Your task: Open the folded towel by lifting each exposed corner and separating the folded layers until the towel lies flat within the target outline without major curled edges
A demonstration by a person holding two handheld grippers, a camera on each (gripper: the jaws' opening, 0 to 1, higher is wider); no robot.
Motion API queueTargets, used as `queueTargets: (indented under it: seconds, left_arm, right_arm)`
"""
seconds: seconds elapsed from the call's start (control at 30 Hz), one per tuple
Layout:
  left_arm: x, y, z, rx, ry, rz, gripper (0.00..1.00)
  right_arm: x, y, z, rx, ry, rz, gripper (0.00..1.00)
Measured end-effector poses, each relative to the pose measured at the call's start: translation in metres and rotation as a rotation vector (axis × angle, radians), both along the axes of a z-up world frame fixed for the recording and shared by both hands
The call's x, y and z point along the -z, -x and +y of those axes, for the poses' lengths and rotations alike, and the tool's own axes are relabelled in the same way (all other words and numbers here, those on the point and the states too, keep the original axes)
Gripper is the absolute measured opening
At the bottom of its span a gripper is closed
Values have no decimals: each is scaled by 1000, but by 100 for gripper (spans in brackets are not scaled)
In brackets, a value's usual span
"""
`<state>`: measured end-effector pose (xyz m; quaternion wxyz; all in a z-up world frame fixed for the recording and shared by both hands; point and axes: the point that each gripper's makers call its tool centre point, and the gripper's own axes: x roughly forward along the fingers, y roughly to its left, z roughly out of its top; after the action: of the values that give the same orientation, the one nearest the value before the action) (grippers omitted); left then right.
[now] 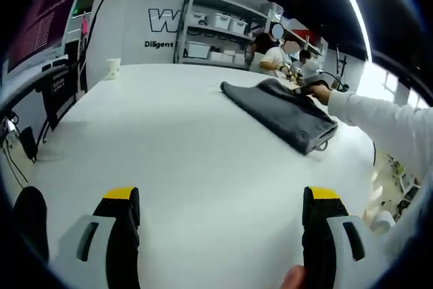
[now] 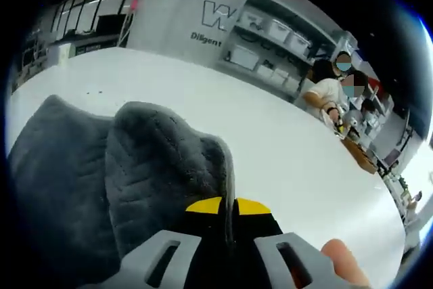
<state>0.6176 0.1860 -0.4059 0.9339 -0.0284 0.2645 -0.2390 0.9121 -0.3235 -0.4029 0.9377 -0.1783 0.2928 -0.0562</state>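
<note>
A dark grey towel (image 1: pixel 281 109) lies folded on the white table (image 1: pixel 169 140), far right in the left gripper view. My left gripper (image 1: pixel 220 197) is open above bare table, well short of the towel, with nothing between its yellow-tipped jaws. A person's white sleeve (image 1: pixel 385 123) reaches to the towel's far end. In the right gripper view the towel (image 2: pixel 101 167) bulges up in thick folds close to the camera. My right gripper (image 2: pixel 228 206) is shut on a raised fold of the towel, its yellow tips pressed together on the cloth.
A white cup (image 1: pixel 113 68) stands near the table's far left corner. Shelves with white bins (image 1: pixel 216 32) line the back wall. People sit at a bench (image 2: pixel 335 96) beyond the table. Dark equipment and cables (image 1: pixel 57 93) stand off the table's left edge.
</note>
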Motion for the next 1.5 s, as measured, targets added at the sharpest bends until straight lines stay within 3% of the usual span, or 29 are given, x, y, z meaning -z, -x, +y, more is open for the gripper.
queueTargets:
  seconds: [0.2,0.3,0.37,0.5,0.57,0.7,0.83,1.0,1.13,1.27,1.4,1.5]
  left_arm:
    - [-1,1,-2,20,-10,0,100]
    - [-4,3,0,22,-14,-9,100]
    - [-5,2,0,19,-21,-18,100]
    - [-4,0,-2,35,-32,-25,100]
    - [-17,9,-20,40,-39,-32,100]
    - [-25,14,-27,46,-45,-46,100]
    - [-35,18,-35,49,-41,-72,100]
    - [-38,21,-47,58,-66,-78,100]
    - [-39,25,-58,76,-81,-72,100]
    - [-47,28,-68,92,-63,-91,100]
    - [-53,32,-80,119,-41,-102,100]
    - [-52,33,-85,129,-54,-99,100]
  right_arm:
    - [2,0,-6,16,-37,-10,5]
    - [-2,1,-2,-15,-53,-18,21]
    - [-7,4,-3,-29,-45,-13,26]
    - [-36,11,1,-83,-74,-91,29]
    - [-51,18,4,-114,-95,-120,34]
    - [-75,37,12,-176,-95,-158,42]
    - [-109,86,40,-295,-114,-234,44]
    - [-122,150,76,-431,-189,-251,64]
    - [-122,186,83,-444,-195,-249,72]
    - [-132,221,85,-436,-218,-318,73]
    - [-127,253,81,-394,-252,-333,73]
    - [-118,272,77,-354,-302,-320,79]
